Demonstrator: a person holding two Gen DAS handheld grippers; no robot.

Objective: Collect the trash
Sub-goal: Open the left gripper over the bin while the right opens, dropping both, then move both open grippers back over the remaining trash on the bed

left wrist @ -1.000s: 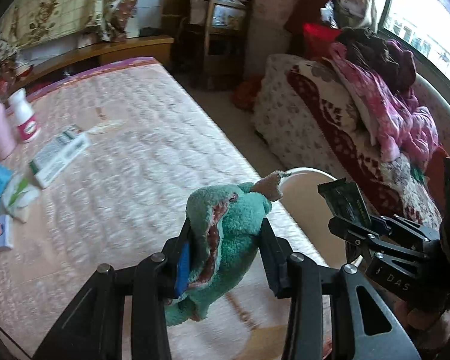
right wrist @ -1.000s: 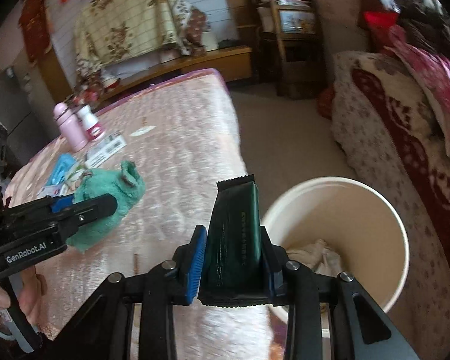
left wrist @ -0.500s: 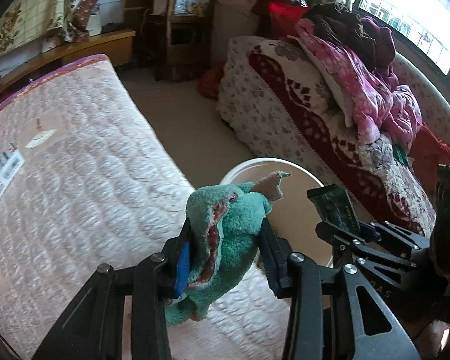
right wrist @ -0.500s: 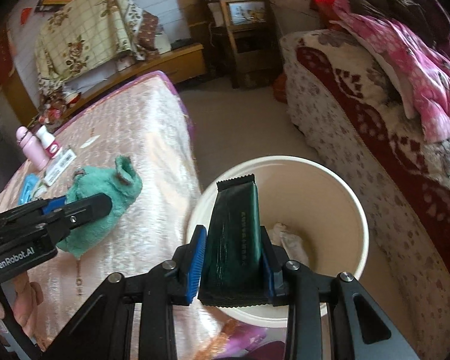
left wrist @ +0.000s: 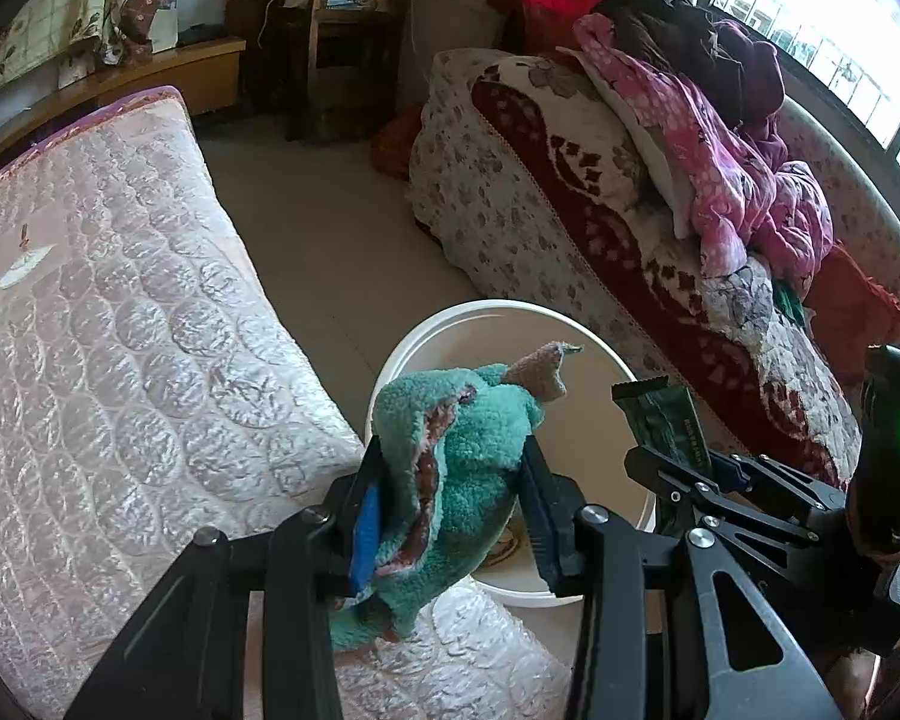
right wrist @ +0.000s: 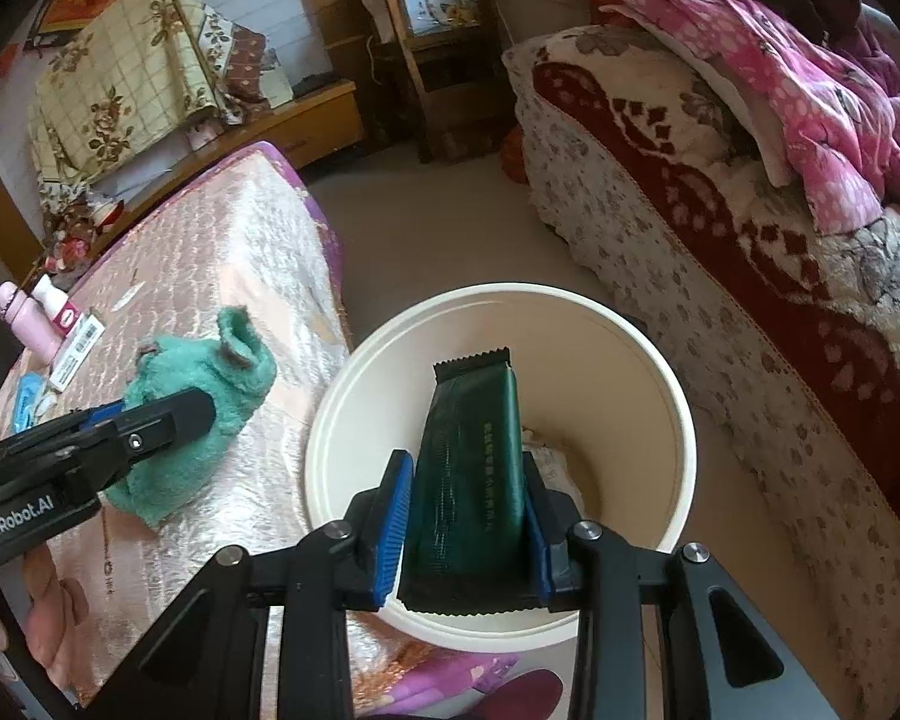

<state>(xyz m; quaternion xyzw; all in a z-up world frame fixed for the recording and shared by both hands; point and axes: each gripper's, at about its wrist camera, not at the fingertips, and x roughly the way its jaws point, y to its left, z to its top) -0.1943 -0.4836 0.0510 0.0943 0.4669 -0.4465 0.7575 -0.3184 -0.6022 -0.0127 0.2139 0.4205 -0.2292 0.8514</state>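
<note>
My left gripper [left wrist: 450,480] is shut on a teal fuzzy cloth [left wrist: 468,450] with a pinkish lining. It hangs at the mattress corner, over the near left rim of the white bucket [left wrist: 486,307]. In the right wrist view the same cloth [right wrist: 210,372] shows in the left gripper [right wrist: 168,420], above the mattress edge. My right gripper [right wrist: 465,510] is shut on a dark green wrapper [right wrist: 474,450], held upright above the open bucket [right wrist: 510,291]. Pale crumpled trash [right wrist: 552,456] lies at the bucket's bottom. The wrapper [left wrist: 660,420] and right gripper [left wrist: 678,468] also show in the left wrist view.
A pink quilted mattress [left wrist: 120,330] fills the left, with bottles [right wrist: 24,324] and a box [right wrist: 78,348] at its far side. A sofa under a patterned blanket [left wrist: 600,210] and pink clothes [left wrist: 720,150] stands right of the bucket. Bare floor [left wrist: 330,240] runs between them.
Both grippers have swung right, off the mattress and towards the bucket. The wrapper now hangs over the bucket's mouth and the cloth over its near rim. Both grips are unchanged.
</note>
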